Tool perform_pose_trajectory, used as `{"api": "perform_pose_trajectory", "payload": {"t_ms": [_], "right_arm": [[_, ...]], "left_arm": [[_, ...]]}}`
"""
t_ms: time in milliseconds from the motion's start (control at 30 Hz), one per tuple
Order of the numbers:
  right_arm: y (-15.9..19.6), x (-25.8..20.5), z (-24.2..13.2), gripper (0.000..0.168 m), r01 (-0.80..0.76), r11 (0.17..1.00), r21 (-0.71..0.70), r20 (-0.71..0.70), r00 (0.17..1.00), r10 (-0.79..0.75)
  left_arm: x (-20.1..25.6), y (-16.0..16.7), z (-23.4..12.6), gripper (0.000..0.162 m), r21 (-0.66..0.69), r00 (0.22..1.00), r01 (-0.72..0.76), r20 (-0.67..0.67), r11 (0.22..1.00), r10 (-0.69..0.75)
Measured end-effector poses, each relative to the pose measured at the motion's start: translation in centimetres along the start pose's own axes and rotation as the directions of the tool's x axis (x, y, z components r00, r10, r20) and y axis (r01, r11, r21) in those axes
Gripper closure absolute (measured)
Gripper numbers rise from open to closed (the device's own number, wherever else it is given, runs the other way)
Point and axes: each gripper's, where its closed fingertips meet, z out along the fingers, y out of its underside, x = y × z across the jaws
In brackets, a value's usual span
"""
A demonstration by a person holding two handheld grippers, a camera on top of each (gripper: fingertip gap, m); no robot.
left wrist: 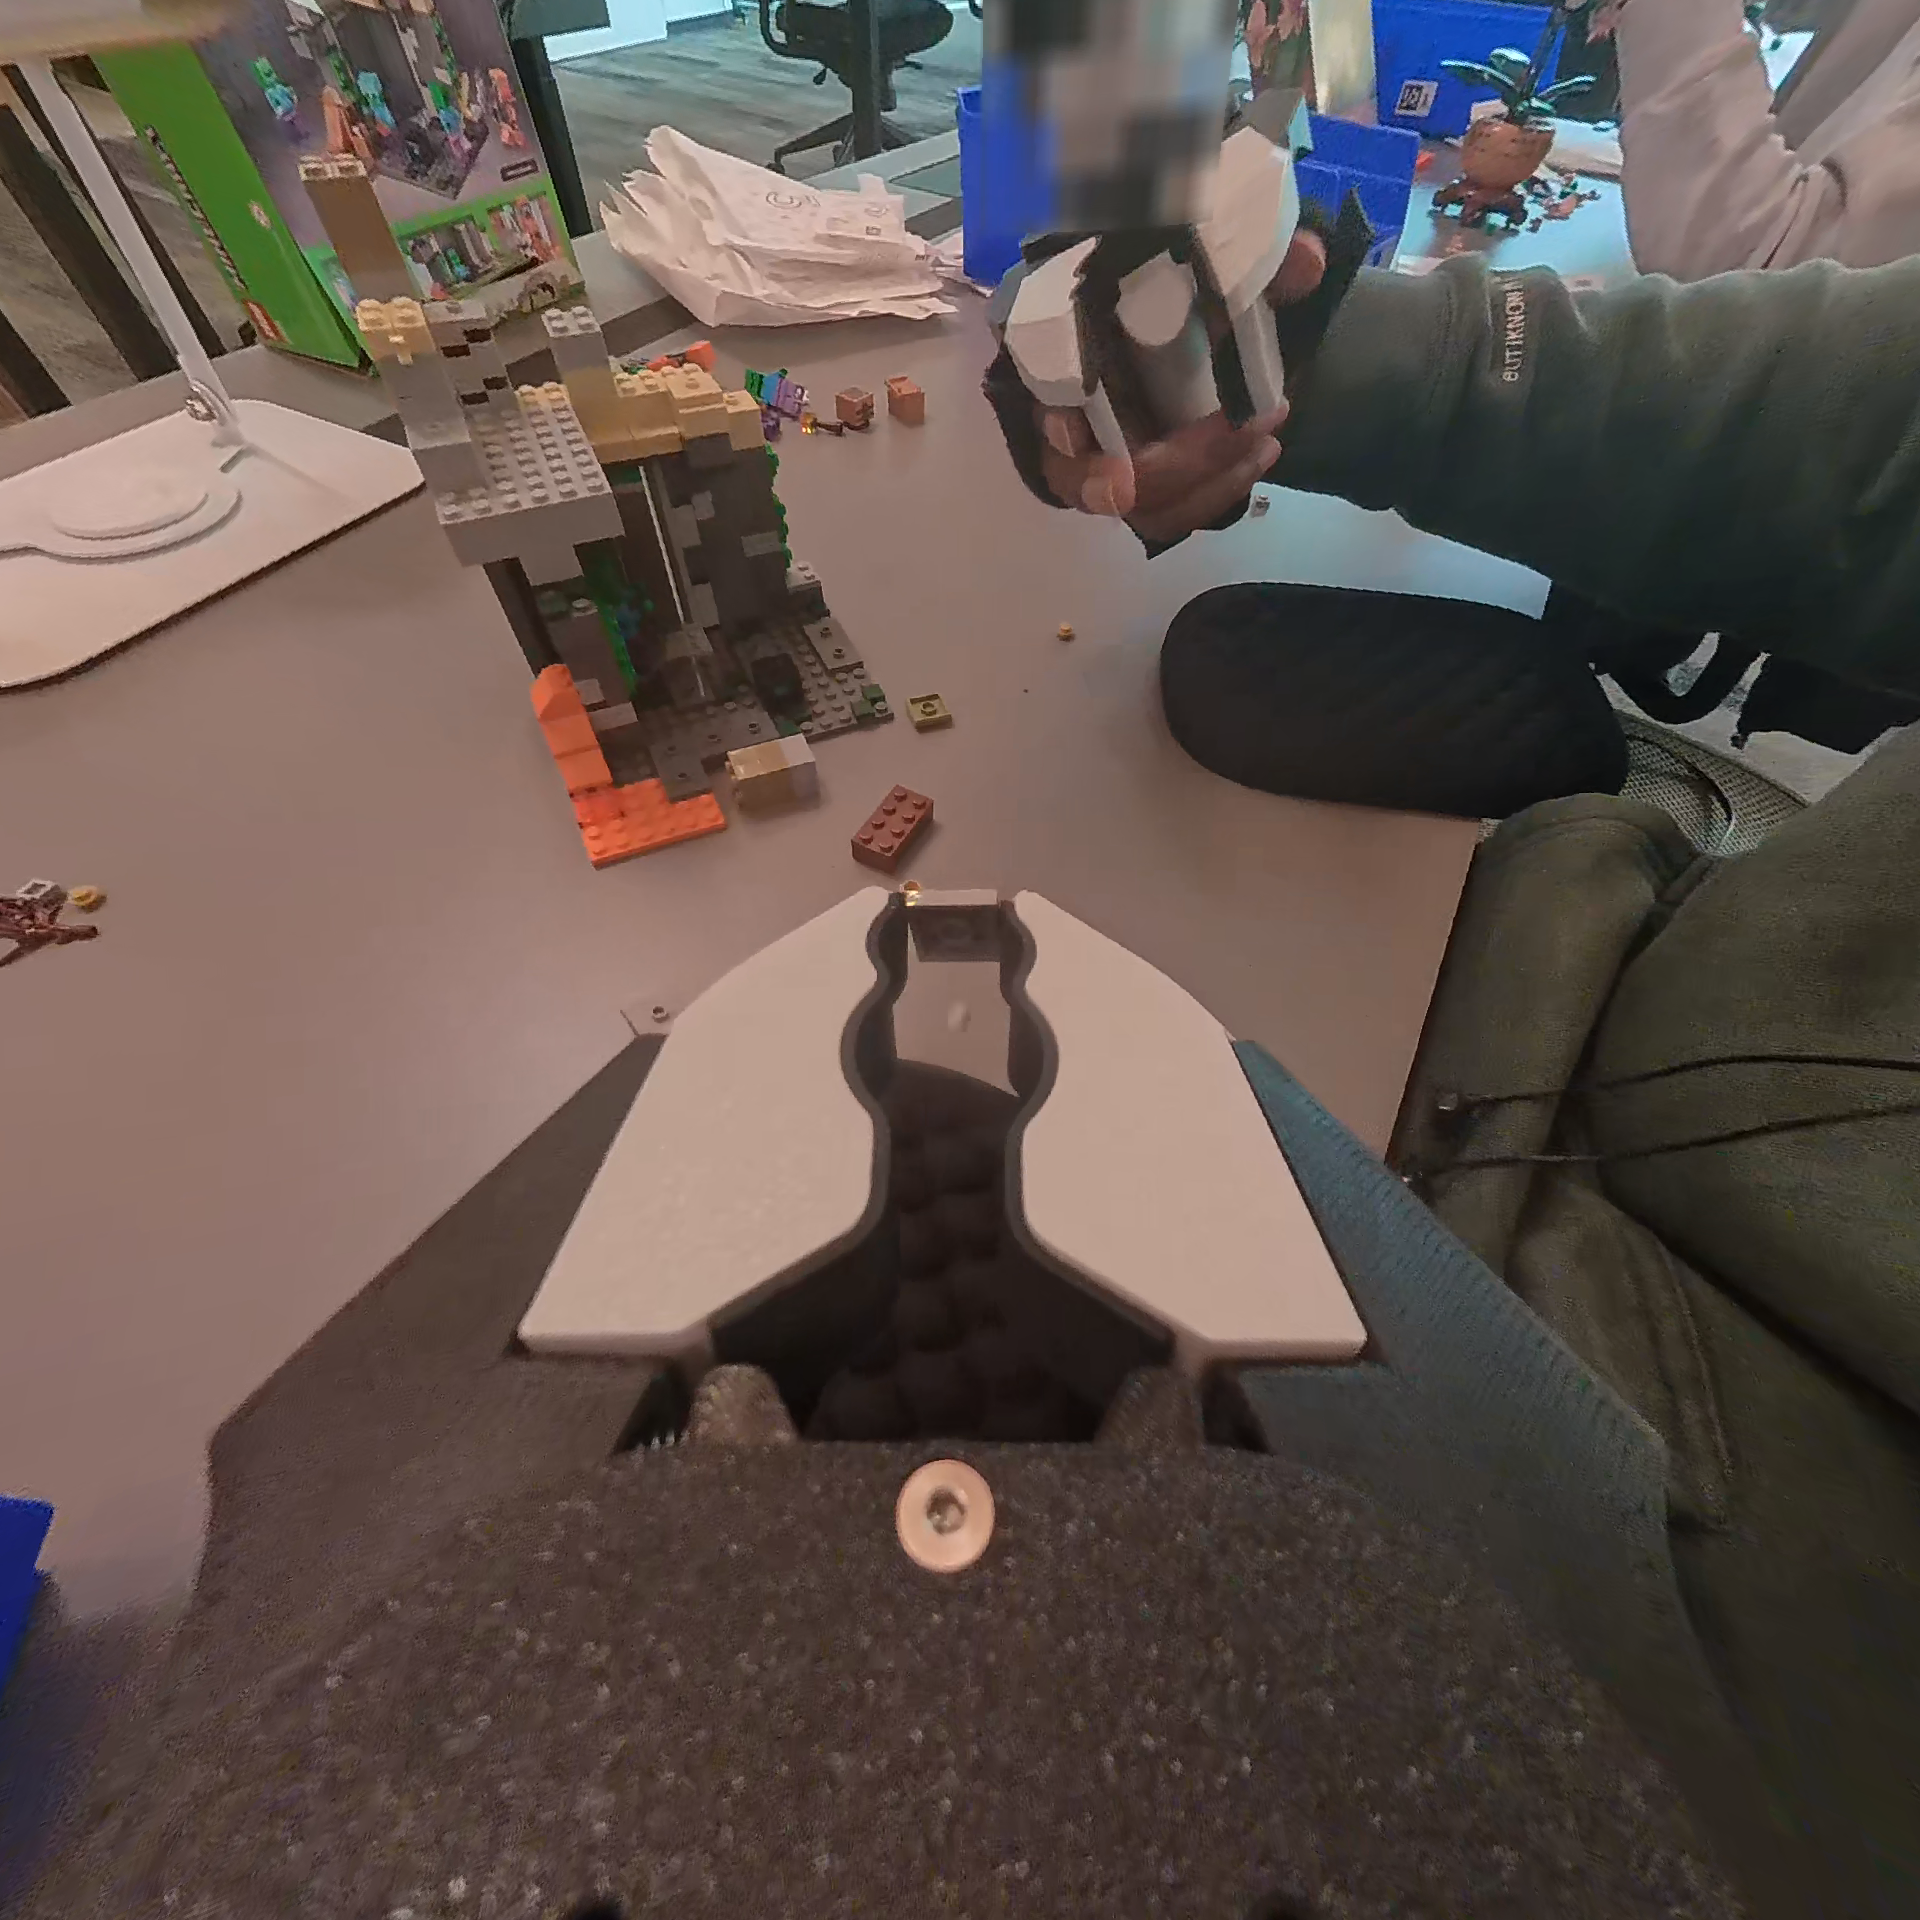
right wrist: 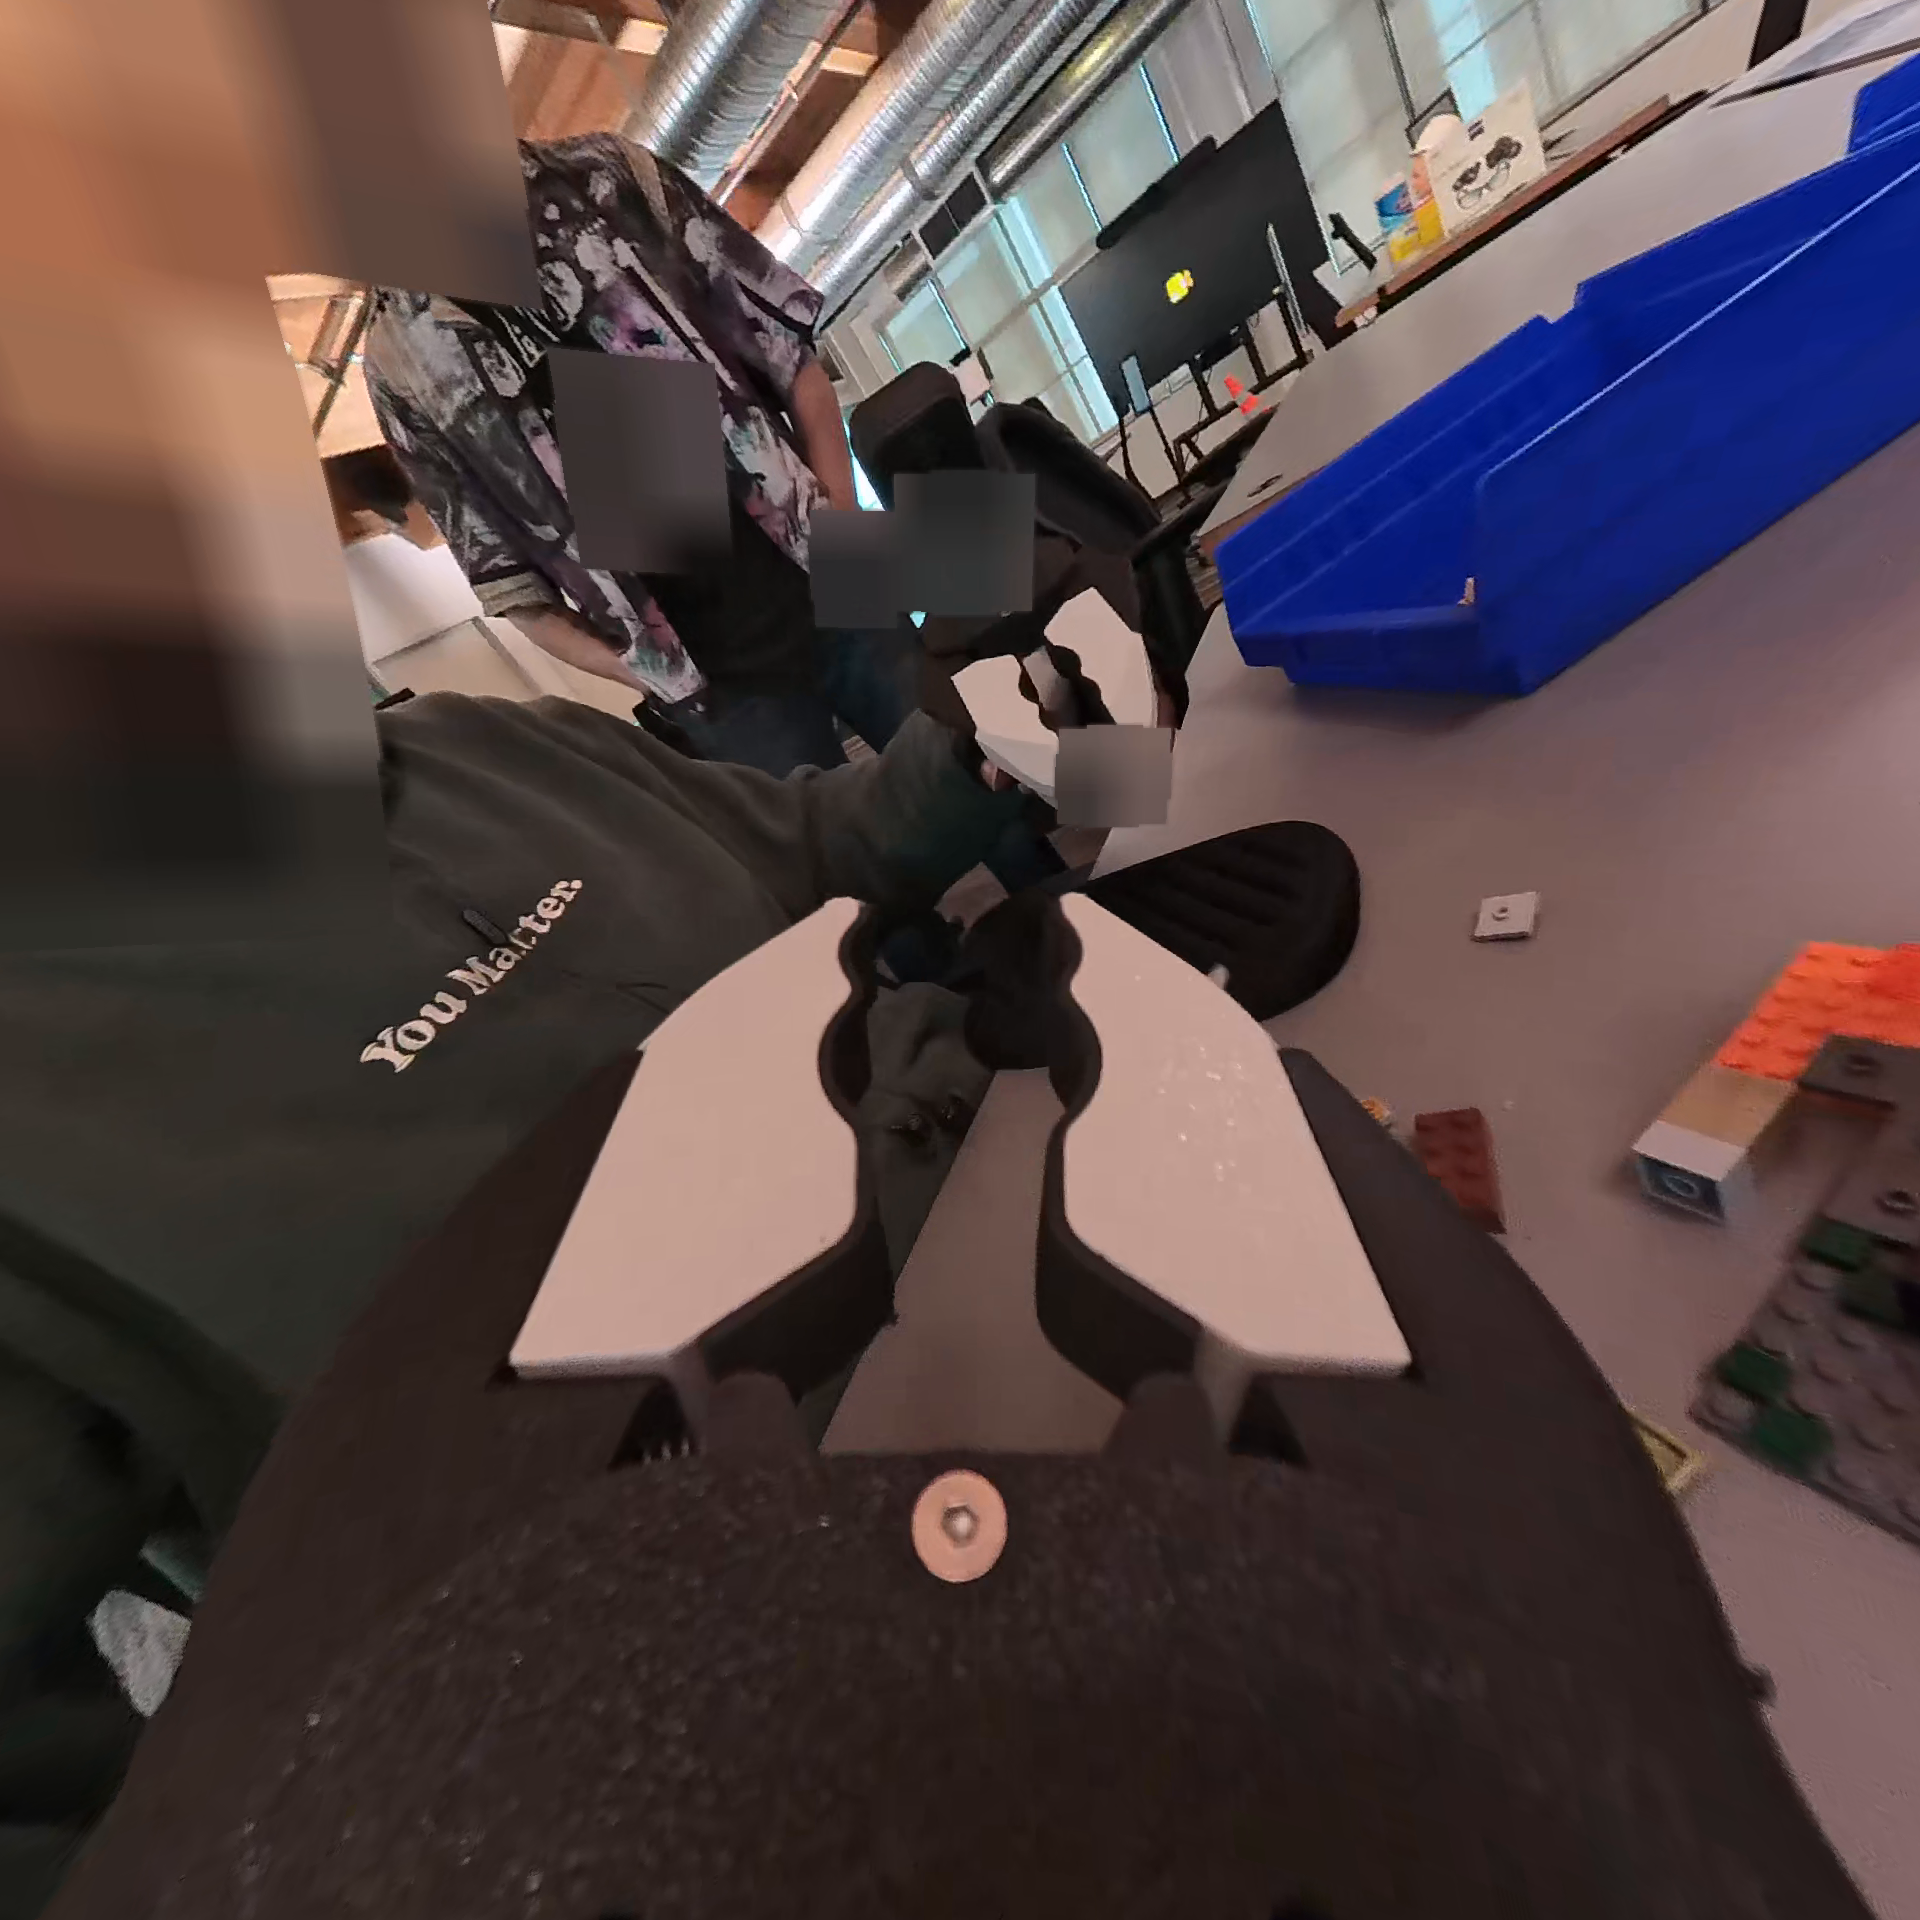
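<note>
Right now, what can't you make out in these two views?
- Left gripper: grips a small grey piece, shape hidden by the fingers.
- Right gripper: open, fingertips blurred in the left view.
- Brick model: cut off by the right view's edge.
- Tiny tan stud: too small.

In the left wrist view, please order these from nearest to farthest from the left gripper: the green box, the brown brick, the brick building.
From the left gripper:
1. Brown brick, just ahead of the fingertips.
2. Brick building, ahead and left.
3. Green box, behind the building, far left.
</note>
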Motion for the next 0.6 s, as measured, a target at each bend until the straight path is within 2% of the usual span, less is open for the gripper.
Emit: {"api": "perform_pose_trajectory", "payload": {"t_ms": [133, 233, 333, 433, 500, 600], "right_arm": [[0.5, 0.3, 0.9, 0.139, 0.009, 0.999, -0.035, -0.028, 1.0, -0.01], [2.3, 0.6, 2.8, 0.145, 0.057, 0.985, -0.16, -0.117, 0.99, -0.077], [5.3, 0.0, 5.5, 0.146, 0.16, 0.922, -0.353, -0.16, 0.96, -0.228], [8.5, -1.1, 7.9, 0.146, 0.26, 0.813, -0.521, -0.142, 0.913, -0.382], [9.7, -2.2, 9.0, 0.146, 0.31, 0.779, -0.546, -0.113, 0.893, -0.435], [9.3, -3.5, 9.5, 0.147, 0.352, 0.813, -0.464, -0.117, 0.885, -0.45]], "left_arm": [[0.0, 0.2, 0.0, 0.145, 0.002, 1.0, 0.005, 0.0, 1.0, -0.005], [-0.1, 0.2, -0.2, 0.145, 0.01, 1.0, 0.01, 0.003, 1.0, -0.01], [-0.1, 0.3, -0.3, 0.146, 0.014, 1.0, 0.009, 0.006, 1.0, -0.009], [0.2, 0.1, -0.2, 0.146, 0.019, 1.0, -0.002, 0.0, 1.0, 0.002], [1.3, -0.2, 0.0, 0.145, 0.031, 0.999, -0.016, -0.038, 0.999, 0.017], [3.3, -0.9, 0.8, 0.146, 0.058, 0.995, -0.055, -0.076, 0.997, 0.06]]}}
